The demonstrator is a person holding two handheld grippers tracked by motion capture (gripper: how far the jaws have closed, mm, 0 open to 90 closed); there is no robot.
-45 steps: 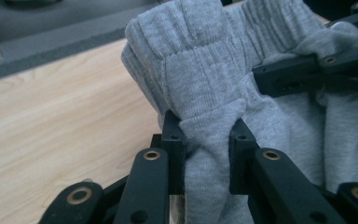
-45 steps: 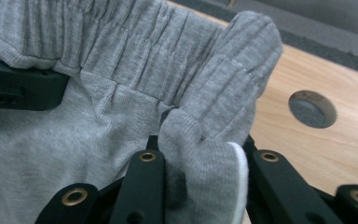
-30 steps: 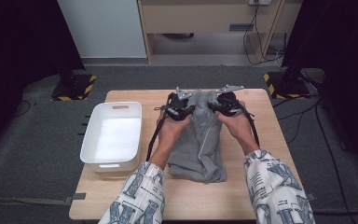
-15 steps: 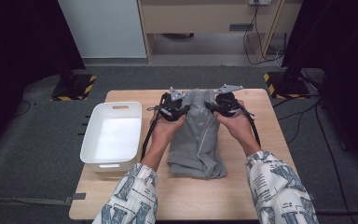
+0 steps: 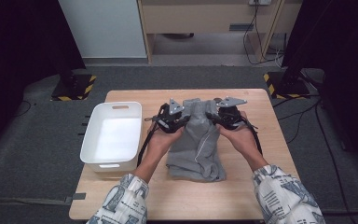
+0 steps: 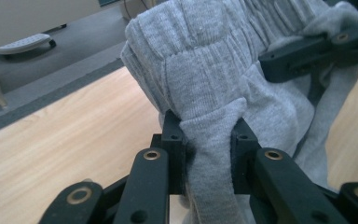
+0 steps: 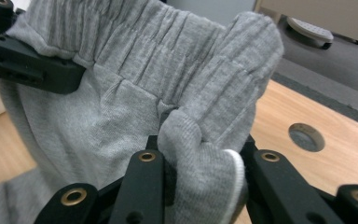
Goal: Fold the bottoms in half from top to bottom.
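lab: hazard-taped stands [image 5: 72, 88], cables [image 5: 256, 28]

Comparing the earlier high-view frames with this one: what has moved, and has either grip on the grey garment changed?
Both hands have drawn back a little toward the person, carrying the waistband end of the grey garment over its lower part. The left gripper and right gripper stay clamped on the waistband's two sides; nothing was released. The white bin and the garment's near end on the table lie as before.

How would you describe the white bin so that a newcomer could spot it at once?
Start at the wooden table. On its left side, beside the grey garment, sits the white bin. It is the one rigid, open-topped box there, rectangular, with handle slots.
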